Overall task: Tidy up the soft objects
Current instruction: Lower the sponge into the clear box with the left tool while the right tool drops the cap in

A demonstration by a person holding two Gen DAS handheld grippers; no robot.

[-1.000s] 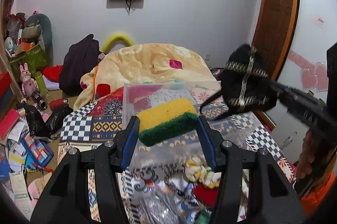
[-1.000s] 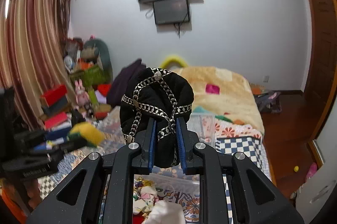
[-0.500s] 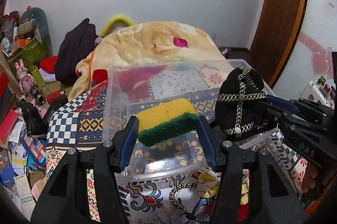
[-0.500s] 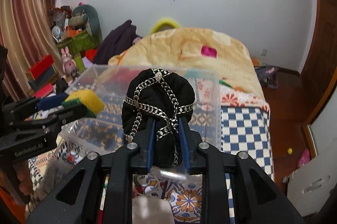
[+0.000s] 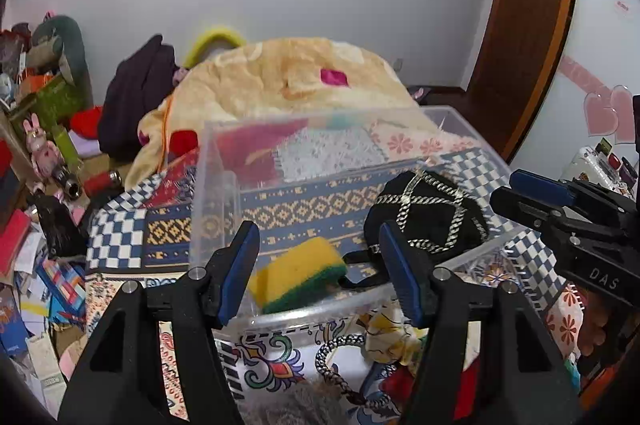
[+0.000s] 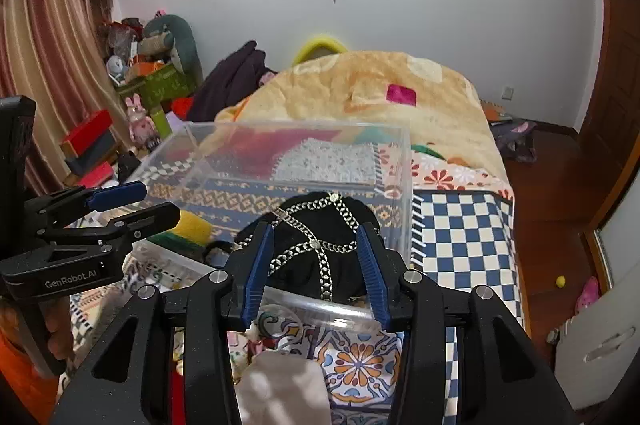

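yellow-green sponge (image 5: 298,275) lies in clear bin (image 5: 216,177), centre frame, between spread jaws of left gripper (image 5: 320,273), untouched. black chain-trimmed pouch (image 6: 320,249) in same bin, between released jaws of right gripper (image 6: 316,269). right view alone shows curtain (image 6: 48,57), "genrobot.ai" lettering; left view shows "das".
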